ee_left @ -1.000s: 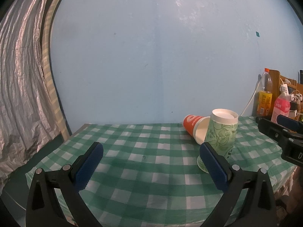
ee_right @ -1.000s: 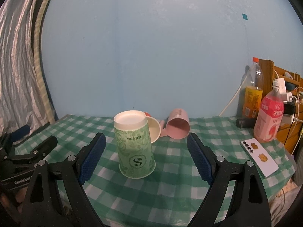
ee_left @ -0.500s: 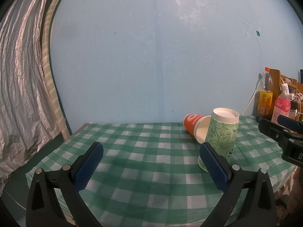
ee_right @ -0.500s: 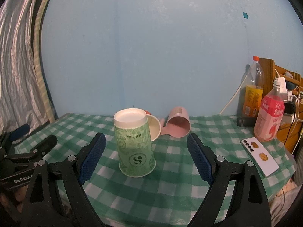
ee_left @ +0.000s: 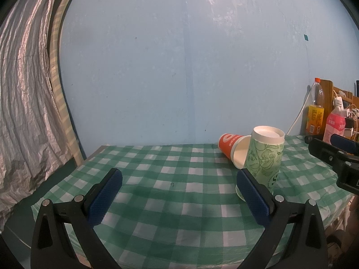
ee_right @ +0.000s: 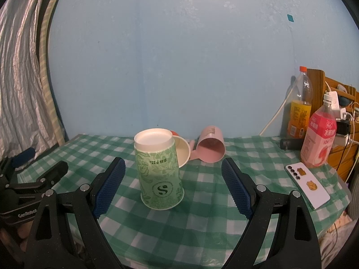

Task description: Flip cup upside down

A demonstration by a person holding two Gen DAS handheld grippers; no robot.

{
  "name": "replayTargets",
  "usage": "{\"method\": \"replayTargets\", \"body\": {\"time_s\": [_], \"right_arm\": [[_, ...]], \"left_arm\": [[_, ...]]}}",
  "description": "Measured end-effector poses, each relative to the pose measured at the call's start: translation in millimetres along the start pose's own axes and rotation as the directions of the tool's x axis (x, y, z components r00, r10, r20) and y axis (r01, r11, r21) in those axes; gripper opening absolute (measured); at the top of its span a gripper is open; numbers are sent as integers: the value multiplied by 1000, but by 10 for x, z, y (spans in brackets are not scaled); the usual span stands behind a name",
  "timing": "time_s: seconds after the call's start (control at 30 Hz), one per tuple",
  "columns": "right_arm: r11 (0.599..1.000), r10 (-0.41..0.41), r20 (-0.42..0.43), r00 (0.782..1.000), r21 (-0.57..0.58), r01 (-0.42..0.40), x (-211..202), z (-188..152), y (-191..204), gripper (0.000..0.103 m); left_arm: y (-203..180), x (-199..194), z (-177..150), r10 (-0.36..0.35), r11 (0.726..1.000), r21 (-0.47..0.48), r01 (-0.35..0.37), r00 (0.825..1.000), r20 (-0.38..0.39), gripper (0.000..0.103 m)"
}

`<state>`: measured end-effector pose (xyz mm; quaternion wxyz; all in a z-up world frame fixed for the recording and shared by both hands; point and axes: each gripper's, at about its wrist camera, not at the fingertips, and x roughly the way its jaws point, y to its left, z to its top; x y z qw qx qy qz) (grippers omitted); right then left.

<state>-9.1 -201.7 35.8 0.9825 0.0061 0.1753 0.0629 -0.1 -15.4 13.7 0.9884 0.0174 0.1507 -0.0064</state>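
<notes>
A green patterned paper cup [ee_right: 158, 168] stands upside down on the green checked tablecloth [ee_right: 202, 235], its white base on top. It also shows in the left wrist view [ee_left: 263, 157], to the right of the left gripper. My right gripper [ee_right: 174, 186] is open and empty, with the cup just ahead between its fingers, untouched. My left gripper [ee_left: 179, 197] is open and empty over bare cloth. An orange paper cup [ee_left: 233, 149] lies on its side behind the green one.
A pink plastic mug [ee_right: 211, 148] lies on its side at the back. A phone [ee_right: 307, 186], a pink drink bottle [ee_right: 318, 134] and an orange drink bottle [ee_right: 299, 109] stand at the right. A blue wall is behind, a silver curtain [ee_left: 24, 103] at the left.
Both views have shifted very slightly. The cups have not moved and both grippers stay open.
</notes>
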Motion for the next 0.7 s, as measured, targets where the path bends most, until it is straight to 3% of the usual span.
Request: {"method": "replayTargets", "body": {"time_s": [0.7], "right_arm": [[1000, 2, -5, 1000, 9, -2, 1, -26, -11, 87]], "left_arm": [[47, 24, -12, -7, 1000, -1, 7, 1000, -18, 103]]}}
